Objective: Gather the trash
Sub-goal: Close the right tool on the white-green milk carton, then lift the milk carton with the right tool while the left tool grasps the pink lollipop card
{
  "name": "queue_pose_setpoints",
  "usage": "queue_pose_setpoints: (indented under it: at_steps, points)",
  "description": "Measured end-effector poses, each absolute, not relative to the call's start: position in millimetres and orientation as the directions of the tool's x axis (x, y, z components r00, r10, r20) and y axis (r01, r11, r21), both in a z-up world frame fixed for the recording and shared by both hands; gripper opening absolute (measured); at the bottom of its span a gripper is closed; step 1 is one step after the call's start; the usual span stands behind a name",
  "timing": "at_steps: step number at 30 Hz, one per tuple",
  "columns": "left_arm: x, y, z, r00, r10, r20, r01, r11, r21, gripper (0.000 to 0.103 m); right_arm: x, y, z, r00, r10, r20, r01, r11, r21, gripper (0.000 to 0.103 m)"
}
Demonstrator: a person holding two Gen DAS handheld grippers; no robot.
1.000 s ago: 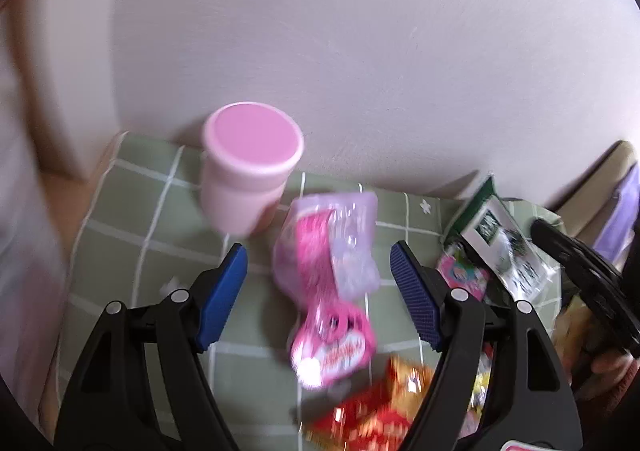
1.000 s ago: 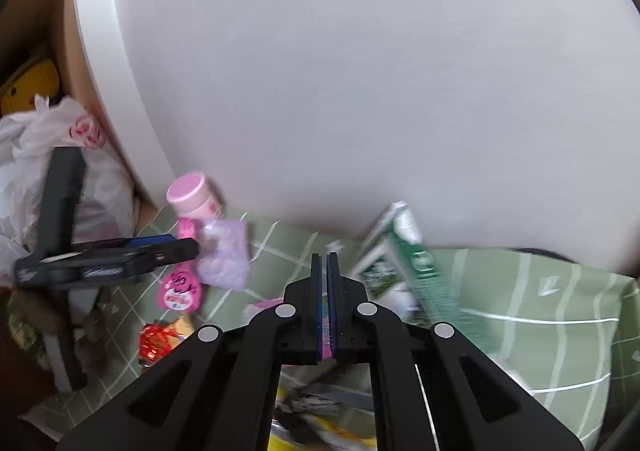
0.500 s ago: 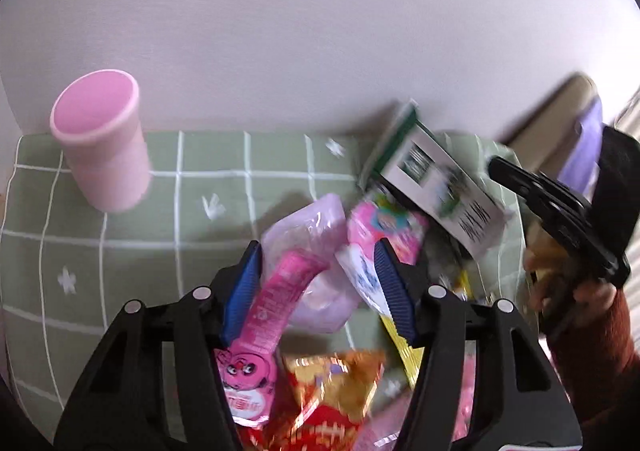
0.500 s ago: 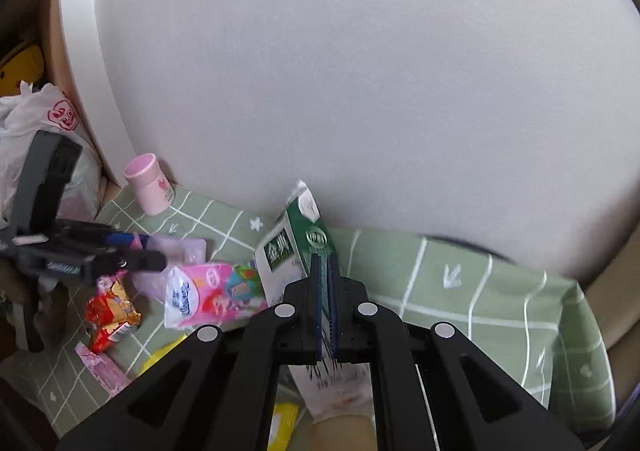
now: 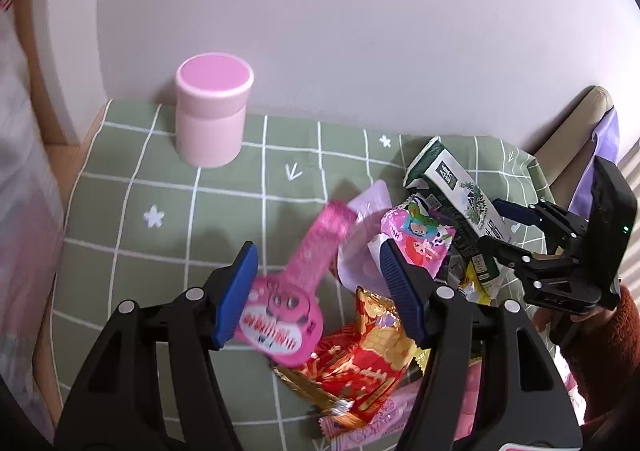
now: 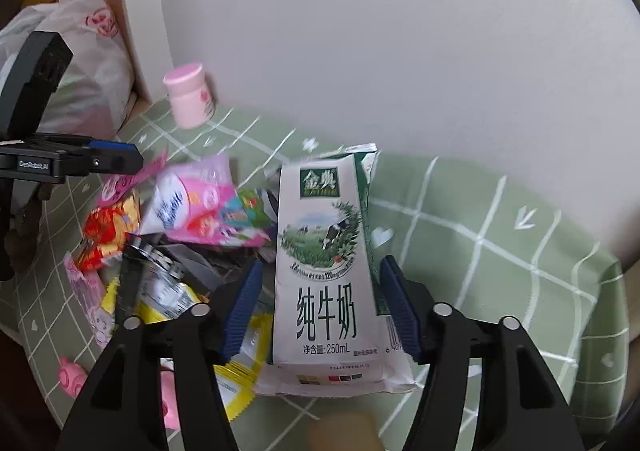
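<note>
Trash lies heaped on a green checked cloth: the right gripper, its jaws just sprung apart, straddles a milk carton without pinching it, so closing squarely comes next. The left gripper, also unclenched, frames a pink wrapper. A lidded pink jar hides its contents; a white bag nearby looks partly filled.

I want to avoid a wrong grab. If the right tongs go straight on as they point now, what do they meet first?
Most likely the milk carton: it lies between the open fingers of the right tongs, which have just been opening. Whether the pads already touch it is unclear.
</note>
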State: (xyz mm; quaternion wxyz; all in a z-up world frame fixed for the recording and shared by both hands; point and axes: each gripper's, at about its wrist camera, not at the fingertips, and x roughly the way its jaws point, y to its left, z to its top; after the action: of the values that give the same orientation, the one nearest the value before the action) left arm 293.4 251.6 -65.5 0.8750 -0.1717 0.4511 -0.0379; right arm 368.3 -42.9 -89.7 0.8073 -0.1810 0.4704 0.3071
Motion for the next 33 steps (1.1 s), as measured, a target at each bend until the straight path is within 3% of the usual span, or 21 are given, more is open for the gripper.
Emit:
queue_pose_setpoints:
  at_steps: [4,9,11,20,25,33]
  points:
    - [292,238,-69,0.590,-0.219,-0.777,-0.087,0.939,-0.331,0.060,392,-26,-99,0.358,0.269,-0.894,-0.659,0.751,-0.038,0.058]
    - [285,235,-60,0.605,-0.214,-0.767,-0.061,0.948,-0.312,0.060,429,0,-110,0.253,0.269,-0.929,-0.675,0.738,0.030,0.057]
    - [284,235,-60,0.603,-0.219,-0.767,-0.056,0.948,-0.314,0.061,432,6,-112,0.232,0.253,-0.939,-0.691,0.723,0.024,0.050]
    - [271,238,-67,0.604,-0.156,-0.782,-0.092,0.960,-0.263,0.062,382,-42,-26,0.498,0.308,-0.810,-0.578,0.815,-0.046,0.050]
    - [271,247,-73,0.604,-0.129,-0.787,-0.141,0.954,-0.264,0.062,360,-86,-4,0.547,0.340,-0.765,-0.498,0.867,0.029,0.050]
    - [264,232,-71,0.602,-0.164,-0.782,-0.097,0.956,-0.276,0.062,312,-105,-44,0.479,0.236,-0.846,-0.419,0.908,0.016,0.050]
